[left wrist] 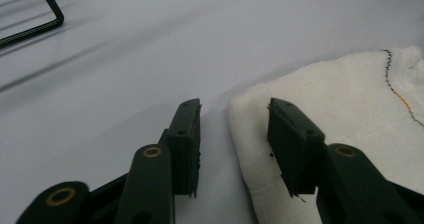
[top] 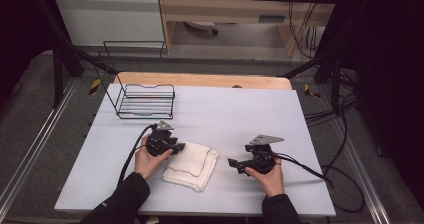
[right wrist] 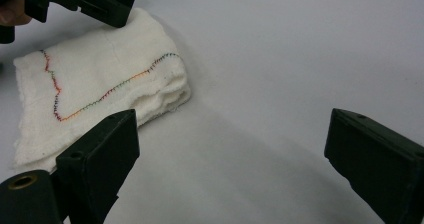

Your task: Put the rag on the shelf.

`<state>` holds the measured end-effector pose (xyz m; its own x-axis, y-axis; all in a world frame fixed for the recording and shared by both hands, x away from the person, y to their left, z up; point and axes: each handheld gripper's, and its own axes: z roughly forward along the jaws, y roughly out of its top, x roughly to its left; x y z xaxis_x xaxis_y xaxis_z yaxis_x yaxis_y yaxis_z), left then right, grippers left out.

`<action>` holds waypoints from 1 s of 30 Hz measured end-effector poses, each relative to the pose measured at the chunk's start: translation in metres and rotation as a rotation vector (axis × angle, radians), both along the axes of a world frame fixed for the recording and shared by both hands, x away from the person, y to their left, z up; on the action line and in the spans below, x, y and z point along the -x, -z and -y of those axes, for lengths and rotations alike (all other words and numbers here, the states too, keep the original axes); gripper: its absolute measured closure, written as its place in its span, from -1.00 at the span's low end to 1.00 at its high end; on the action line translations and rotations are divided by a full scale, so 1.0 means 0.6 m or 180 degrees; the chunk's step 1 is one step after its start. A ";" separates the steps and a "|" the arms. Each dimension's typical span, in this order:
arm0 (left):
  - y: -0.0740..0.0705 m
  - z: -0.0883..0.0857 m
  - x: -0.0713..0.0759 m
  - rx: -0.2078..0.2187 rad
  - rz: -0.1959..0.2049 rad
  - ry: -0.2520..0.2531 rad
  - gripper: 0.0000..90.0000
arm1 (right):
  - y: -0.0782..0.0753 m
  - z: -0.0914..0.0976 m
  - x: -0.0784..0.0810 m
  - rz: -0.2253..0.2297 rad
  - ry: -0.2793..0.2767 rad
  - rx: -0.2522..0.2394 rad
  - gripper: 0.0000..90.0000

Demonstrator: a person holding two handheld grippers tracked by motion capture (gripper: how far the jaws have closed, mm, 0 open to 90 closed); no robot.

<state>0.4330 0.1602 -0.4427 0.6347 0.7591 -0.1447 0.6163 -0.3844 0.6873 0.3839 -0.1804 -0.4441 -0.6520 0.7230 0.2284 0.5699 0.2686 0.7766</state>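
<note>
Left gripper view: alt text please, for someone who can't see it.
The left gripper's two black jaws stand apart, straddling the near corner of a folded white cloth with coloured stitching, pads not pressing it. Pale table behind, wire rack at top left.

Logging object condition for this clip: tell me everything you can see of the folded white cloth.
The cloth is white, loosely woven, gauze-like, folded into a thick, roughly square pad of several layers. A wavy line of multicoloured stitching runs across its top. It lies flat on the pale table, near the front, between the two hands. The left gripper straddles one corner edge: one jaw rests over the fabric, the other beside it on the table, not clamped. The right gripper stands open, apart from it.
</note>
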 end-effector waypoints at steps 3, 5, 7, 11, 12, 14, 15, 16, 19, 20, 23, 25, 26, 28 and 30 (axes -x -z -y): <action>0.003 0.003 -0.002 0.0039 -0.0040 -0.0022 0.37 | -0.001 -0.001 0.000 -0.0002 0.0030 -0.0035 -0.80; 0.004 0.006 -0.003 0.0051 -0.0053 -0.0012 0.44 | 0.000 -0.001 -0.002 0.0002 0.0038 -0.0045 -0.79; 0.004 0.008 -0.002 0.0059 -0.0074 0.0027 0.55 | 0.000 -0.002 -0.002 -0.0010 0.0038 -0.0058 -0.79; 0.003 0.011 0.001 0.0052 -0.0098 0.0018 0.67 | -0.002 -0.005 -0.003 -0.0023 0.0062 -0.0035 -0.82; 0.003 0.011 0.001 0.0061 -0.0109 0.0016 0.70 | -0.002 -0.007 -0.003 -0.0005 0.0061 -0.0034 -0.82; 0.003 0.011 0.003 0.0065 -0.0109 0.0015 0.76 | -0.003 -0.011 -0.003 0.0004 0.0055 -0.0046 -0.83; 0.003 0.012 0.004 0.0057 -0.0094 0.0016 0.79 | -0.004 -0.013 -0.003 0.0000 0.0059 -0.0044 -0.83; 0.003 0.013 0.005 0.0034 -0.0082 0.0018 0.81 | -0.004 -0.015 -0.003 0.0010 0.0061 -0.0040 -0.84; 0.002 0.018 0.011 -0.0026 -0.0012 0.0008 0.85 | -0.004 -0.025 -0.006 0.0003 0.0067 -0.0113 -0.86; 0.001 0.019 0.012 -0.0049 0.0009 0.0014 0.85 | -0.004 -0.029 -0.007 0.0010 0.0065 -0.0094 -0.88; 0.002 0.018 0.013 -0.0043 0.0012 0.0012 0.86 | -0.006 -0.045 -0.009 0.0023 0.0047 -0.0032 -0.88; 0.003 0.017 0.012 -0.0038 0.0015 0.0035 0.85 | -0.005 -0.058 -0.012 0.0007 0.0052 0.0039 -0.87; 0.003 0.016 0.011 -0.0042 0.0022 0.0057 0.84 | -0.004 -0.065 -0.014 0.0014 0.0035 0.0072 -0.86; 0.003 0.017 0.012 -0.0080 0.0059 0.0085 0.84 | -0.001 -0.079 -0.019 -0.0004 -0.0009 0.0091 -0.77; 0.003 0.019 0.013 -0.0126 0.0099 0.0121 0.83 | 0.001 -0.091 -0.022 0.0002 -0.0007 0.0085 -0.63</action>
